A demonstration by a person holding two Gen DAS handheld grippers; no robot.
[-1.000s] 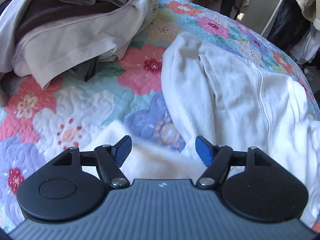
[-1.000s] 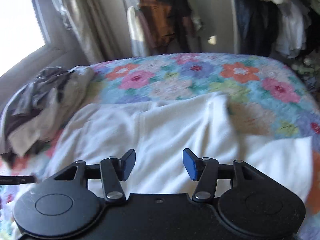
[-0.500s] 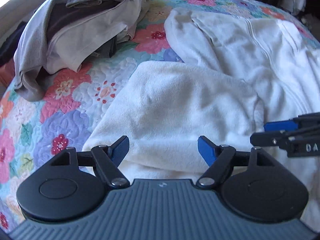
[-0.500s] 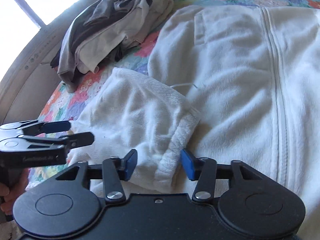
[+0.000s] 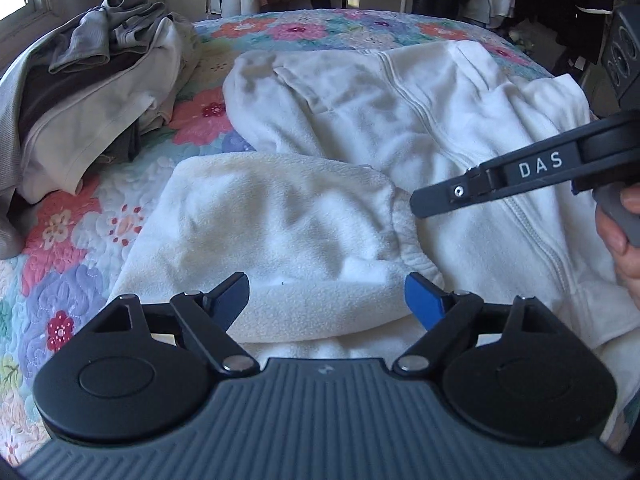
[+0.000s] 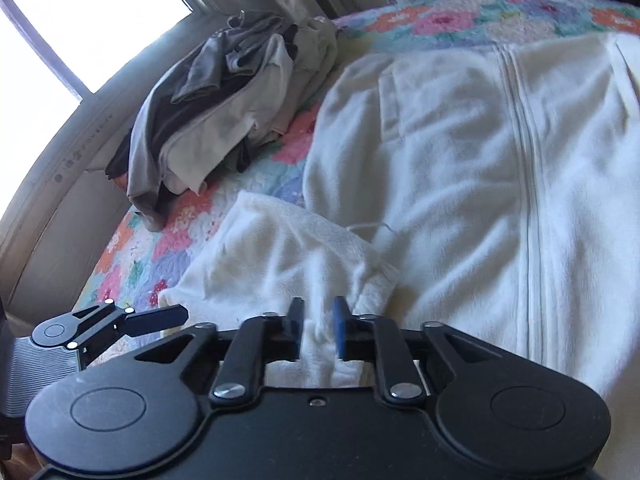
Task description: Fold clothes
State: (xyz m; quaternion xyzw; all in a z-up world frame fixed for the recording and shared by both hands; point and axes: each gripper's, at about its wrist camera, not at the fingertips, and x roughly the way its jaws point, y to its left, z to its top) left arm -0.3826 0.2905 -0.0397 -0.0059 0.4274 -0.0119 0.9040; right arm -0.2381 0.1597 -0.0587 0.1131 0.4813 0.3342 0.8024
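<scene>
Fleece point(image 6: 318, 336) sits pinched between the right gripper's point(image 6: 318, 330) nearly closed jaws, at the sleeve point(image 5: 280, 232) cuff. Left gripper point(image 5: 326, 298) hangs wide open over that sleeve. Jacket point(image 5: 420, 120) body spreads toward 1 o'clock on the quilt point(image 5: 64, 232); clothes pile point(image 5: 88, 88) at 10 o'clock

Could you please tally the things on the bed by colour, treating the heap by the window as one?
White: 1, fleece jacket, its sleeve pinched in the right gripper
Grey and beige: 1, clothes heap
Total: 2, on the floral quilt; left gripper open.
</scene>
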